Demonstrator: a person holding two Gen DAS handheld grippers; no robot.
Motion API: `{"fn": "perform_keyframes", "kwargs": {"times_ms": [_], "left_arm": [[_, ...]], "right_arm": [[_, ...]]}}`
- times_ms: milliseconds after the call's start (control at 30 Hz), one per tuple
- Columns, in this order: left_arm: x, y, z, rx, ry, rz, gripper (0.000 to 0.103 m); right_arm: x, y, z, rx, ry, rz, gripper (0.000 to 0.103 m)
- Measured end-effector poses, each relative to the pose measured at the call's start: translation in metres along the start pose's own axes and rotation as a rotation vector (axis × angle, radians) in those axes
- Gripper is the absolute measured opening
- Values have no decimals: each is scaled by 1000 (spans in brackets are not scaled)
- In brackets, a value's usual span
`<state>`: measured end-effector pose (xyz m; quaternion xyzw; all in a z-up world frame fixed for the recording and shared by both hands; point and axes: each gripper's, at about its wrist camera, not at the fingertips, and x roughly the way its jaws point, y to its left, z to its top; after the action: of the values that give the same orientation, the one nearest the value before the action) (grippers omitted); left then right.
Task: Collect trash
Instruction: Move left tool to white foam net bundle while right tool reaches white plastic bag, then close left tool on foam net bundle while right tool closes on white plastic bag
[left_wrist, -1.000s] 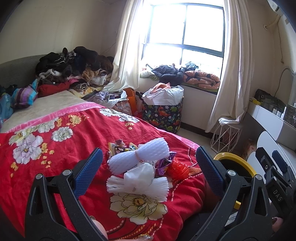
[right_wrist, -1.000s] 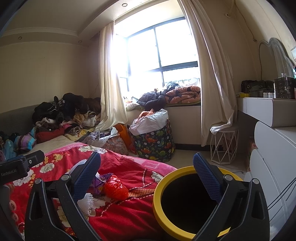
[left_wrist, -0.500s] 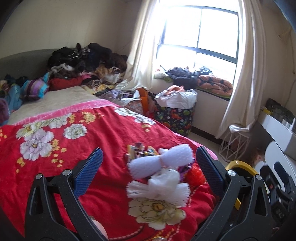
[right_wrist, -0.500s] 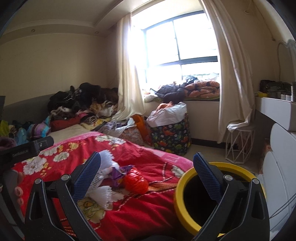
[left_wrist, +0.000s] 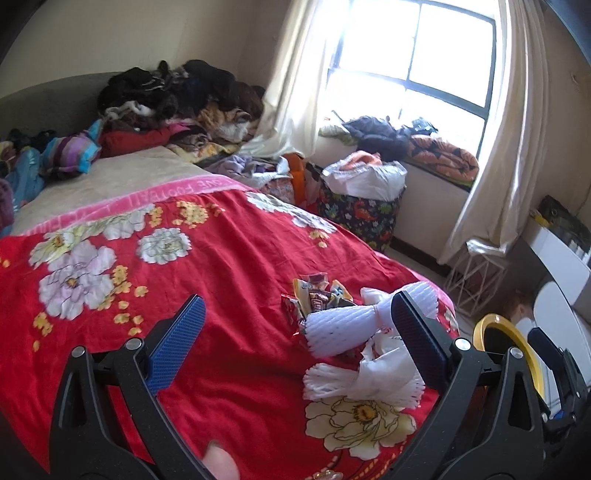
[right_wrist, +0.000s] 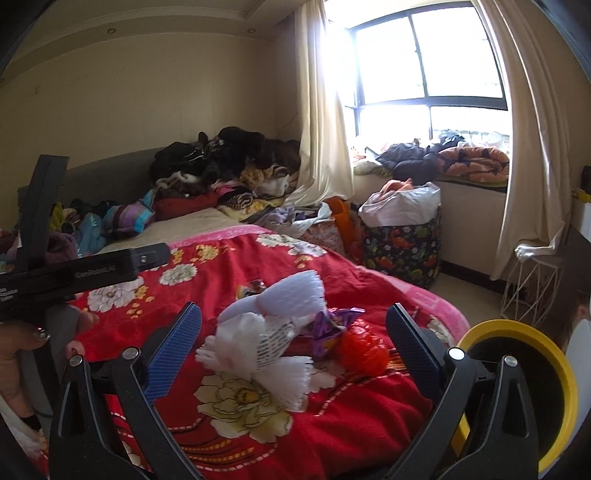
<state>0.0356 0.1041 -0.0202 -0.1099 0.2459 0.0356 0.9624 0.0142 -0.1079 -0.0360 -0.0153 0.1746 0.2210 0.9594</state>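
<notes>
Hiding part of the foam netting (left_wrist: 343, 328), left gripper (left_wrist: 295, 336) gapes wide.

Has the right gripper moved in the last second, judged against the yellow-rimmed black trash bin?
Yes. The right gripper swung left: the yellow-rimmed black trash bin slid from between its fingers to the frame's right edge.

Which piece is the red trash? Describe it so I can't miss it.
Start at the red floral blanket, near the corner beside the yellow-rimmed bin. The small trash pile lies there; the red mesh ball sits on its bin side, right of the purple wrapper, the only shiny orange-red lump among white foam nets.
</notes>
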Motion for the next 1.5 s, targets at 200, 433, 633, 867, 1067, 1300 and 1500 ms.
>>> {"fn": "perform_keyframes", "kwargs": {"times_ms": [200, 433, 633, 867, 1067, 1300, 1500], "left_arm": [[35, -13, 9, 111, 89, -72, 93], [90, -27, 15, 227, 260, -226, 81], [127, -24, 13, 249, 393, -362, 68], [145, -18, 10, 256, 471, -465, 66], [154, -21, 8, 306, 522, -500, 66], [160, -34, 1, 343, 543, -504, 64], [158, -41, -5, 351, 552, -505, 34]], "right_arm": [[11, 4, -3, 0, 44, 23, 97], [30, -1, -13, 25, 113, 40, 97], [50, 0, -17, 45, 158, 71, 97], [83, 9, -22, 52, 224, 122, 95], [104, 11, -31, 54, 290, 162, 59], [97, -1, -35, 68, 295, 192, 41], [90, -6, -34, 73, 293, 206, 38]]}}
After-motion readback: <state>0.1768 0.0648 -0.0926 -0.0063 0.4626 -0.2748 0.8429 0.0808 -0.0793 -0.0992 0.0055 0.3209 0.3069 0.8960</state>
